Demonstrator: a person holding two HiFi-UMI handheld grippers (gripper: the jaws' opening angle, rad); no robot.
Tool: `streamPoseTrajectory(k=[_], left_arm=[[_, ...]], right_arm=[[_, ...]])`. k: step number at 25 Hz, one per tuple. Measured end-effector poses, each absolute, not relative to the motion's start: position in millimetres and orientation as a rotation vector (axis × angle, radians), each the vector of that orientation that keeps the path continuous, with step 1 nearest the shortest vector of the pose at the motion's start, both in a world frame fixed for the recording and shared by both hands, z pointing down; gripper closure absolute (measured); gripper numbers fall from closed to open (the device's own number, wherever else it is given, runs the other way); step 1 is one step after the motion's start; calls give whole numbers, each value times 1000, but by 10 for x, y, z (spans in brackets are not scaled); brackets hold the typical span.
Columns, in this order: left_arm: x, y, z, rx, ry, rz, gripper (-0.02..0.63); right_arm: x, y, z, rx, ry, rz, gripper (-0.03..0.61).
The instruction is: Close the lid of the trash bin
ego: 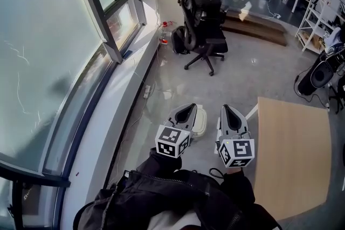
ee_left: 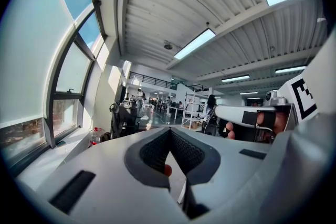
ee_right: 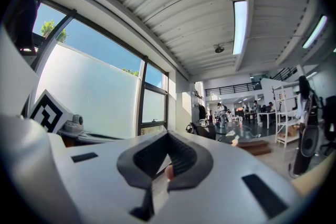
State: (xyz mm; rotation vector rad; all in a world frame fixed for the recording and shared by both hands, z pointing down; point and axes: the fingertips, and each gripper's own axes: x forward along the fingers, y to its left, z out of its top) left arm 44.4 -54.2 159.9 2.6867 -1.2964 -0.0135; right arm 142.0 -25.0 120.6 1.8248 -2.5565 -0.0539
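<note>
- Head view: The person is holding both tools level and side by side over the pale floor (ego: pixel 253 70).
  - The left gripper (ego: pixel 192 107) is sitting at 6 o'clock, just left of centre. Its jaws are meeting at the tips with nothing between them.
  - The right gripper (ego: pixel 226 107) is lying just beside it toward 5 o'clock, its jaws likewise pressed together and empty.
  - The trash bin (ego: pixel 200 121) is showing as a cream, rounded shape on the floor. It is peeking out from under the left gripper's right edge, between the two tools. Whether its lid is up or down cannot be told from here.
  - A wooden table (ego: pixel 294 156) is filling the 4 o'clock area.
  - A black office chair (ego: pixel 206 35) is standing at 12 o'clock, well apart from the bin.
  - A tall window (ego: pixel 48 62) is running along the 9 o'clock side.
- Left gripper view: The dark pads (ee_left: pixel 152 155) are forming a V that is closing at its far point, gripping nothing. The right gripper is showing at 3 o'clock. The bin is not appearing here.
- Right gripper view: The jaws are touching at their tips and holding nothing. The window is spreading across 9 o'clock, and the bin is out of sight.
</note>
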Motion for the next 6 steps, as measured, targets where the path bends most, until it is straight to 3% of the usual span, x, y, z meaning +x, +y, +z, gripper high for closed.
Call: streamPoseTrajectory(k=[6], left_arm=[[457, -618, 1628, 2682, -1304, -14, 618]], right_arm=[[1445, -315, 1221, 1820, -2562, -60, 574]])
